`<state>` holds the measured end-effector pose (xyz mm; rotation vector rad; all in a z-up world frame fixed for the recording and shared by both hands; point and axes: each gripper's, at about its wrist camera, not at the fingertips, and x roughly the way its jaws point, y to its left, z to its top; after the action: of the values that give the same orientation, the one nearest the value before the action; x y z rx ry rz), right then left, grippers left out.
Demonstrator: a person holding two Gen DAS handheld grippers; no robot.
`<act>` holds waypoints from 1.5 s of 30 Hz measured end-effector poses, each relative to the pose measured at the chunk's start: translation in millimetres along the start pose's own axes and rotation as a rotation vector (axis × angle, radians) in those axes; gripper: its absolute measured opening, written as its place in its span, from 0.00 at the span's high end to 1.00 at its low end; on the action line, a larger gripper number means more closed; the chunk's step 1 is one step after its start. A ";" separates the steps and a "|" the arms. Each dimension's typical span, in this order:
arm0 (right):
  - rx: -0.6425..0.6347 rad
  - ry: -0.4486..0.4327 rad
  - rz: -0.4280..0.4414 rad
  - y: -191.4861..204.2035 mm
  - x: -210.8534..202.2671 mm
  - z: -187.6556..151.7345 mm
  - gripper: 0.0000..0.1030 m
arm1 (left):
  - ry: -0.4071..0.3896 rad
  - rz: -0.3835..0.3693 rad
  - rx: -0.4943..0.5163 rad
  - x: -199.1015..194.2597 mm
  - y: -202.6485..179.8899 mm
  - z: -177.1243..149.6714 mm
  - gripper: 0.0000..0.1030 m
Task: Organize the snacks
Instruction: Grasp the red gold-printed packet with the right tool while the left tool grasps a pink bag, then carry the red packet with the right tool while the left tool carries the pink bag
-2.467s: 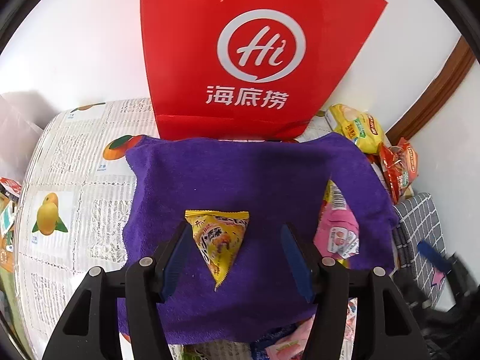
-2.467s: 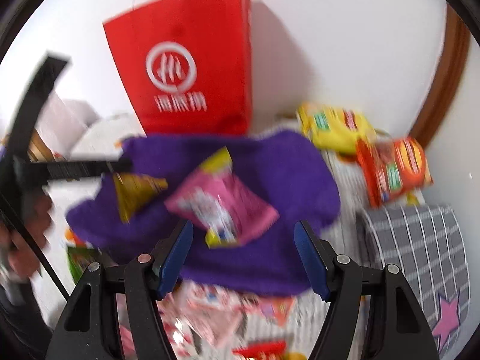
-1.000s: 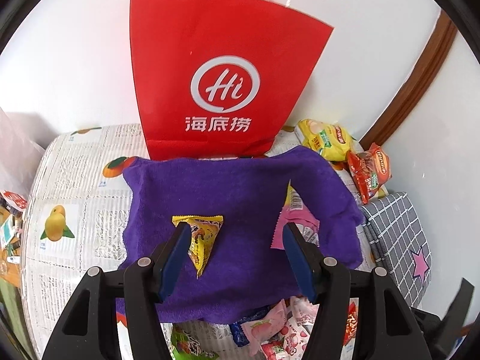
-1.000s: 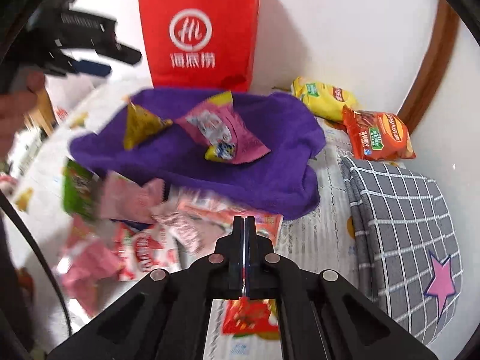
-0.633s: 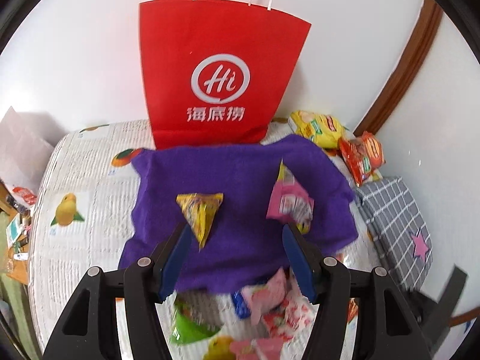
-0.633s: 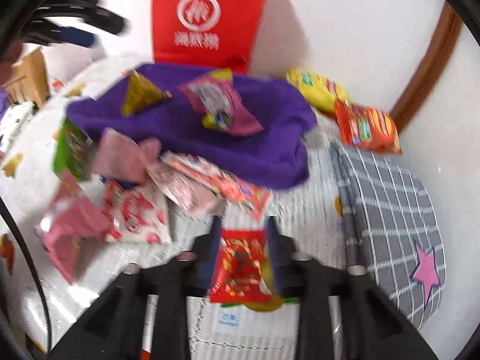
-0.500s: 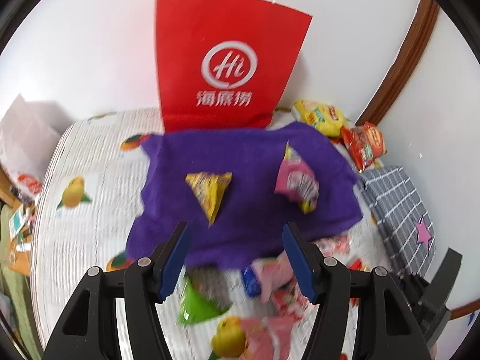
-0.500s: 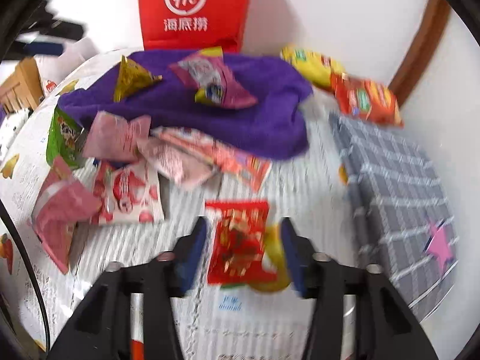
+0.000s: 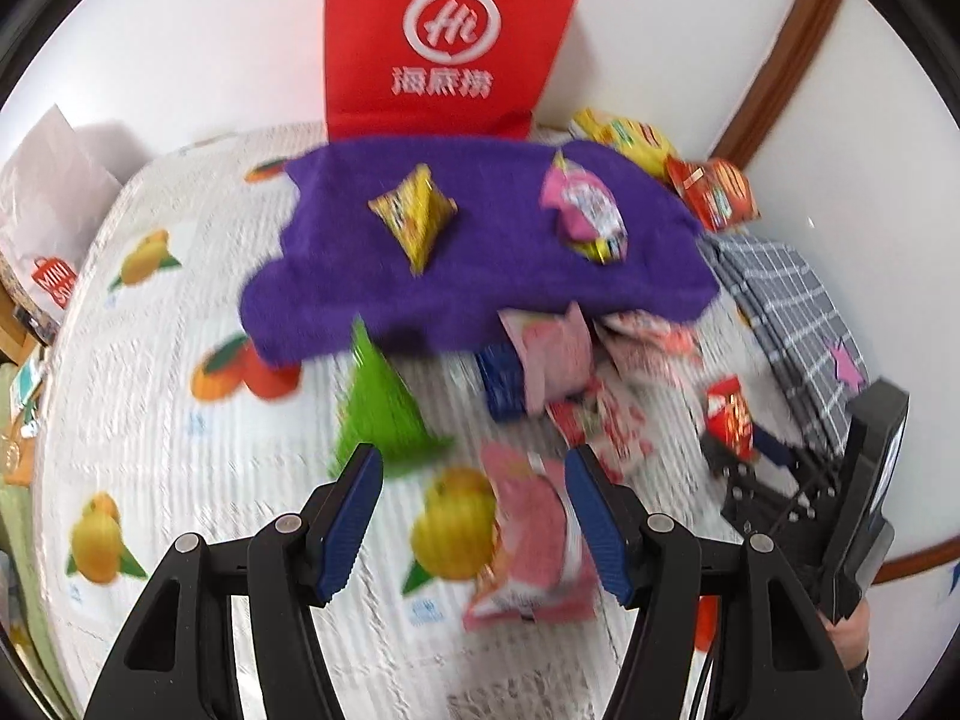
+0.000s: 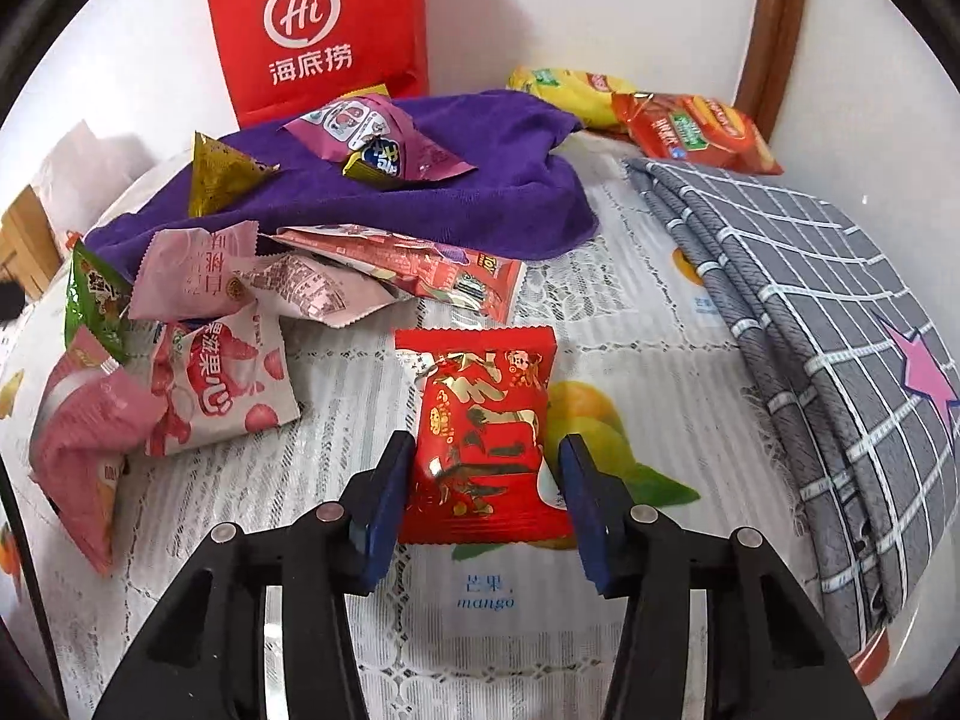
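Observation:
A purple towel [image 9: 492,264] [image 10: 480,180] holds a yellow triangular packet [image 9: 414,219] [image 10: 219,177] and a pink packet [image 9: 585,213] [image 10: 378,141]. Loose snacks lie in front of it: a green triangular packet [image 9: 384,408], pink packets [image 9: 528,546] [image 10: 210,396]. My right gripper [image 10: 486,468] is open, its jaws on either side of a red packet [image 10: 486,438] lying on the tablecloth. My left gripper [image 9: 471,489] is open and empty, above a pink packet. The right gripper also shows in the left wrist view [image 9: 744,450].
A red paper bag [image 9: 450,42] [image 10: 318,30] stands against the wall behind the towel. A yellow bag [image 10: 564,93] and an orange bag [image 10: 696,129] lie at the back right. A grey checked cloth [image 10: 828,312] lies folded at the right. A fruit-print tablecloth [image 9: 150,396] covers the table.
My left gripper pulled back from the towel toward the loose snack pile. My right gripper, shut a second ago, opened and moved down around the red packet.

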<state>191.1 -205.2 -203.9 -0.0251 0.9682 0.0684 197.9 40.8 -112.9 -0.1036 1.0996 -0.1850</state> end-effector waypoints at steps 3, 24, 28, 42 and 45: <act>0.023 -0.004 0.015 -4.6 -2.5 -3.6 0.52 | 0.020 -0.022 0.004 5.4 -7.3 -13.9 0.41; 0.017 -0.007 0.021 -5.4 -4.7 -4.7 0.50 | 0.054 0.164 0.086 65.5 -49.8 -51.1 0.41; 0.019 -0.006 0.027 -6.9 -4.7 -4.8 0.50 | 0.038 0.142 0.076 65.4 -47.4 -51.3 0.36; 0.027 -0.011 0.040 -9.0 -6.4 -4.3 0.50 | -0.023 0.103 0.070 56.5 -41.2 -59.0 0.51; 0.028 -0.012 0.039 -8.7 -6.9 -4.1 0.51 | -0.033 0.023 0.053 49.6 -35.9 -57.1 0.58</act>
<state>184.4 -214.5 -200.6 0.0200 0.9573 0.0910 165.3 -3.8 -175.8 -0.0466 1.0620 -0.1916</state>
